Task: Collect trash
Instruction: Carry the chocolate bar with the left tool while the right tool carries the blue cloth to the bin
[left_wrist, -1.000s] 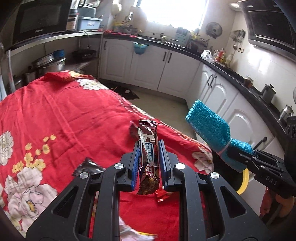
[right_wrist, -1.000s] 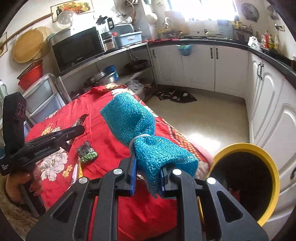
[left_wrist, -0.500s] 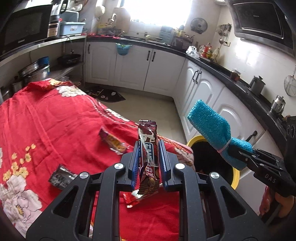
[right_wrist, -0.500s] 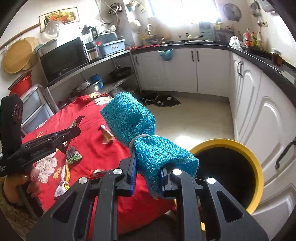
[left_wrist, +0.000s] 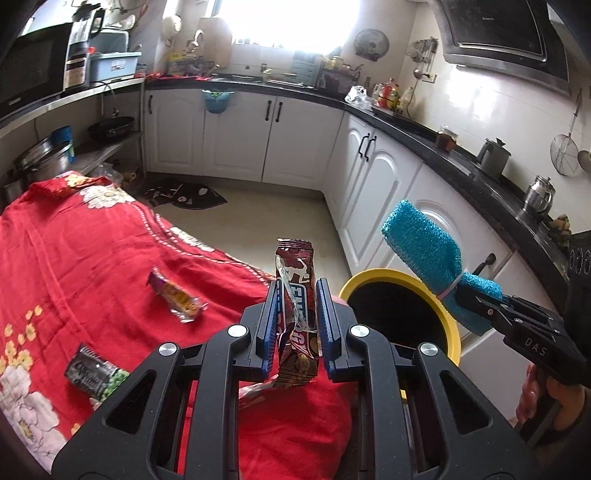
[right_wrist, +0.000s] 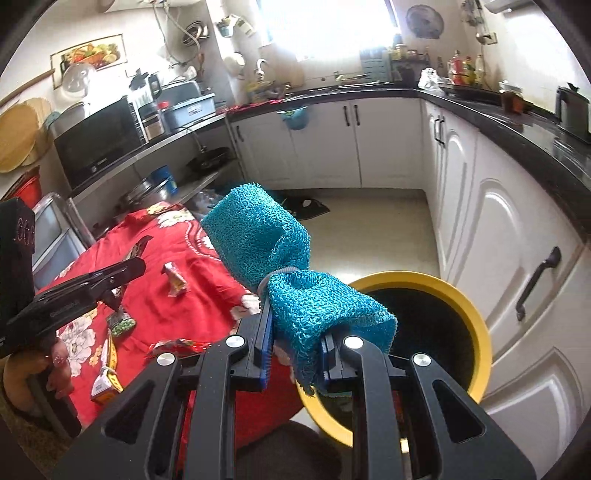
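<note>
Since a second ago both hands have swung across toward the cabinets, so the yellow-rimmed bin (left_wrist: 400, 317), barely visible before, now fills the space just past the red flowered cloth (left_wrist: 74, 258) covering the surface. White kitchen cabinets (left_wrist: 240, 136) run along the walls behind. The bin stands on the floor beside the cloth's edge, its inside dark. The right tongs (right_wrist: 295, 354) are clamped on a teal mesh scrubber (right_wrist: 266, 236), tied at its middle, which hangs above the bin's near rim. The left tongs (left_wrist: 297, 325) grip a brown snack-bar wrapper (left_wrist: 295, 288) upright between blue pads, over the cloth's edge beside the bin. On the cloth lie an orange and purple wrapper (left_wrist: 175, 295) and, nearer, a dark wrapper with green peas (left_wrist: 96, 376), well apart from each other.
</note>
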